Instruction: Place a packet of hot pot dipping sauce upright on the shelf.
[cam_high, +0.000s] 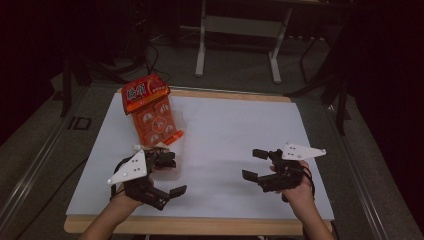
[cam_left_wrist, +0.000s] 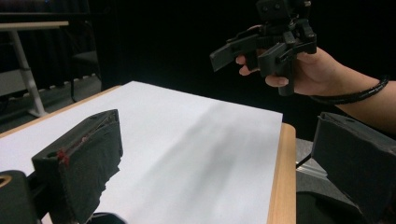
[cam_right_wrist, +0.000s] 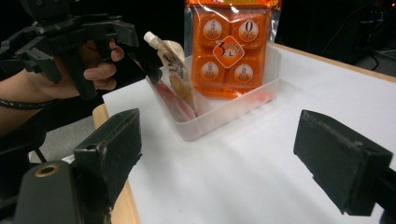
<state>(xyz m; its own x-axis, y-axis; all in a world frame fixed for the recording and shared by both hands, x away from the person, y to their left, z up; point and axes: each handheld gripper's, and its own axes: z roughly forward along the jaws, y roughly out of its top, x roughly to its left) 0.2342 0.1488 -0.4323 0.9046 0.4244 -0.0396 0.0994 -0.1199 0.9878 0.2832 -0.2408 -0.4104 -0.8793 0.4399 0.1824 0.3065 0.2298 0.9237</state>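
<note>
White sheet (cam_high: 225, 145) bare and open across middle and right. One obstacle cluster at left: clear tub (cam_right_wrist: 243, 105) with tall orange packet (cam_high: 150, 112) and spouted pouch (cam_right_wrist: 170, 60) standing in it. Left gripper (cam_high: 167, 175) just beside tub; right gripper (cam_high: 255, 165) well apart, with bare sheet between its jaws

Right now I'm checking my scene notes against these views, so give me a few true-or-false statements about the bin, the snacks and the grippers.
1. The orange snack pack stands in the clear plastic bin. True.
2. A spouted pouch leans in that bin. True.
3. The right gripper is shut on the pack. False: its jaws stand open, holding nothing.
4. The bin sits on the table's right half. False: it is on the left, by the left gripper.
5. The left gripper is open. True.
</note>
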